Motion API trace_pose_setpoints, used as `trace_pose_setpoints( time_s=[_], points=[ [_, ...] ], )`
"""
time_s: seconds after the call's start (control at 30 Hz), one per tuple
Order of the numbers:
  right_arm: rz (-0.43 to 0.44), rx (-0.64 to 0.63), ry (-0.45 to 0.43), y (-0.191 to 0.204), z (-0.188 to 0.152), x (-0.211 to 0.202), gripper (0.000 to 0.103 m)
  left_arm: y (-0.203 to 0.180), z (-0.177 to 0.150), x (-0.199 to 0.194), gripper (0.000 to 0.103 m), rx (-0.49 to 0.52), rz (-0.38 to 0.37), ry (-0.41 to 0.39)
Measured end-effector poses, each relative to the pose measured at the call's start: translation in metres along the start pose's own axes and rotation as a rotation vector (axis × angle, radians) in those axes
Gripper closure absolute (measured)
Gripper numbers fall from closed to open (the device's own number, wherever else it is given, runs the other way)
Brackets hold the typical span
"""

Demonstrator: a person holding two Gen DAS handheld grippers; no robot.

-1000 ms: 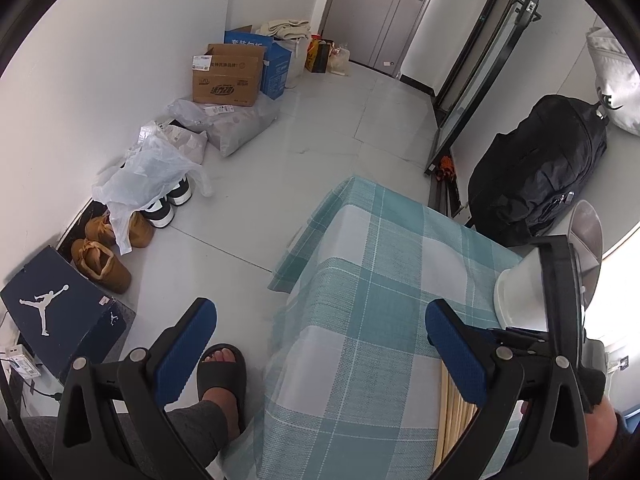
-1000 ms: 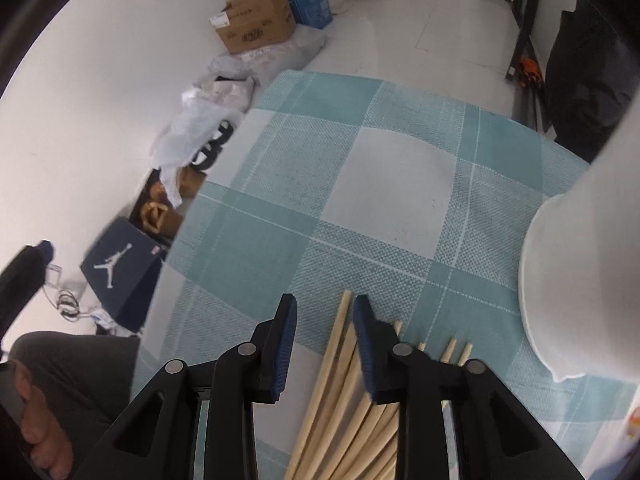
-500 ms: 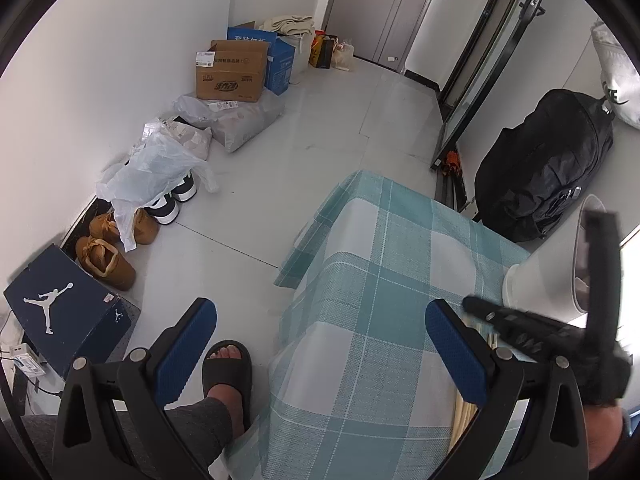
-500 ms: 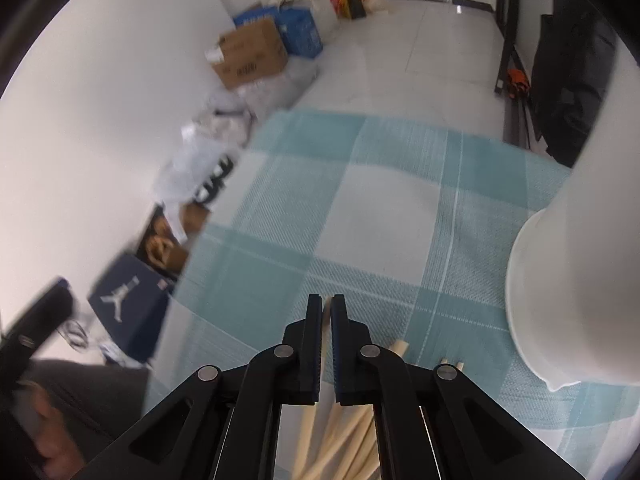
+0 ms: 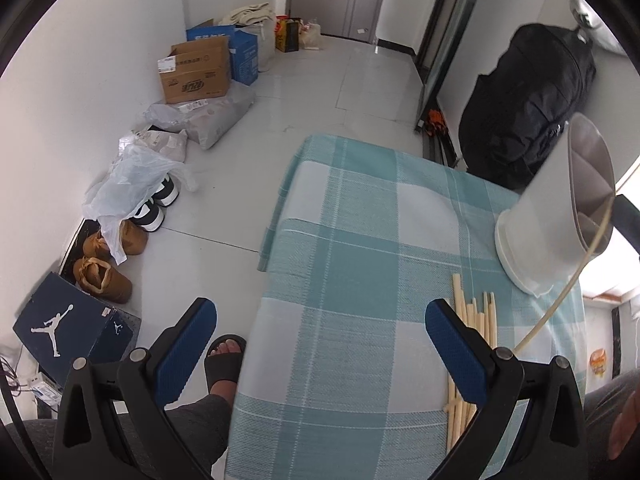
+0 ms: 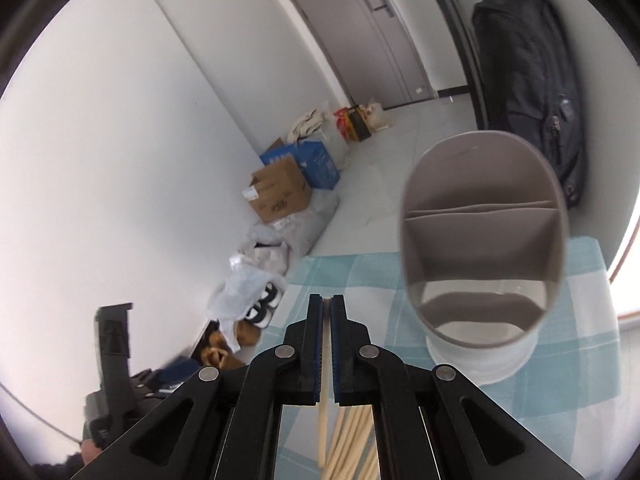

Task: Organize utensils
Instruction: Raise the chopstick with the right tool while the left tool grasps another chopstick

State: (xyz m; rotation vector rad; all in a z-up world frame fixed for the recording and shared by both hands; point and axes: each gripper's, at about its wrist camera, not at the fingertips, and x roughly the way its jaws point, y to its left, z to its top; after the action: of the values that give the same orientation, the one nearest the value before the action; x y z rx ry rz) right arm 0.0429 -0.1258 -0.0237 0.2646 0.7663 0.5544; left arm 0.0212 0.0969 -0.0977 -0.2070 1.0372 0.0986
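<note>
Several pale wooden chopsticks (image 5: pixel 472 320) lie in a pile on the teal checked tablecloth (image 5: pixel 360 240). My right gripper (image 6: pixel 327 320) is shut on one chopstick (image 6: pixel 323 420), raised off the pile. The left wrist view shows that chopstick (image 5: pixel 560 304) slanting up toward the rim of the white divided utensil holder (image 5: pixel 536 232). In the right wrist view the holder (image 6: pixel 480 240) stands just ahead and right of the fingertips, its compartments bare. My left gripper (image 5: pixel 320 344) hangs open over the cloth's near left part, with nothing between its fingers.
A black backpack (image 5: pixel 528 96) leans behind the table. On the floor to the left are cardboard boxes (image 5: pixel 196 76), plastic bags, shoes and a dark shoebox (image 5: pixel 68 328). A person's sandalled foot (image 5: pixel 226 360) stands by the table's near corner.
The right gripper shut on one chopstick in the pile, then rose with it and tilted up toward the holder's mouth. The left gripper drifted a little and stayed open.
</note>
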Motion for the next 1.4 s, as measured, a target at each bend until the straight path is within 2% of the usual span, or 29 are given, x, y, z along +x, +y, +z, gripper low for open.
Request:
trace_pose_setpoints(
  time_s=[0.2, 0.37, 0.5, 0.57, 0.73, 0.8, 0.93, 1.03, 1.13, 1.2, 1.27, 1.3, 1.4],
  points=[
    [0.044, 0.016, -0.096, -0.016, -0.004, -0.042, 0.100, -0.025, -0.003, 0.013, 0.001, 0.059, -0.050, 0.088],
    [0.048, 0.004, -0.155, -0.025, -0.004, -0.068, 0.100, -0.044, -0.007, 0.022, 0.002, 0.107, 0.000, 0.124],
    [0.056, 0.005, -0.178, -0.037, -0.008, -0.082, 0.100, -0.054, -0.008, 0.033, 0.002, 0.152, 0.069, 0.145],
    [0.058, 0.015, -0.192, -0.045, -0.011, -0.090, 0.100, -0.056, -0.008, 0.040, 0.008, 0.155, 0.096, 0.166],
    [0.057, 0.047, -0.227, -0.058, -0.015, -0.113, 0.100, -0.064, -0.005, 0.049, 0.015, 0.159, 0.100, 0.189],
    [0.054, 0.061, -0.238, -0.066, -0.015, -0.119, 0.100, -0.071, -0.006, 0.054, 0.023, 0.183, 0.112, 0.206],
    [0.039, 0.076, -0.254, -0.077, -0.017, -0.130, 0.100, -0.072, -0.005, 0.056, 0.026, 0.170, 0.136, 0.226],
    [0.032, 0.085, -0.255, -0.082, -0.018, -0.134, 0.100, -0.069, -0.004, 0.058, 0.027, 0.139, 0.119, 0.243],
    [0.032, 0.100, -0.252, -0.087, -0.018, -0.135, 0.100, -0.068, -0.002, 0.057, 0.043, 0.120, 0.095, 0.242],
    [0.039, 0.113, -0.255, -0.089, -0.018, -0.136, 0.100, -0.073, 0.000, 0.057, 0.069, 0.133, 0.087, 0.233],
    [0.040, 0.115, -0.263, -0.090, -0.018, -0.139, 0.100, -0.077, 0.001, 0.057, 0.091, 0.139, 0.074, 0.229],
    [0.042, 0.116, -0.267, -0.091, -0.018, -0.140, 0.100, -0.078, 0.002, 0.058, 0.096, 0.137, 0.066, 0.232],
    [0.039, 0.111, -0.276, -0.090, -0.019, -0.142, 0.100, -0.076, 0.004, 0.059, 0.100, 0.113, 0.046, 0.229]
  ],
)
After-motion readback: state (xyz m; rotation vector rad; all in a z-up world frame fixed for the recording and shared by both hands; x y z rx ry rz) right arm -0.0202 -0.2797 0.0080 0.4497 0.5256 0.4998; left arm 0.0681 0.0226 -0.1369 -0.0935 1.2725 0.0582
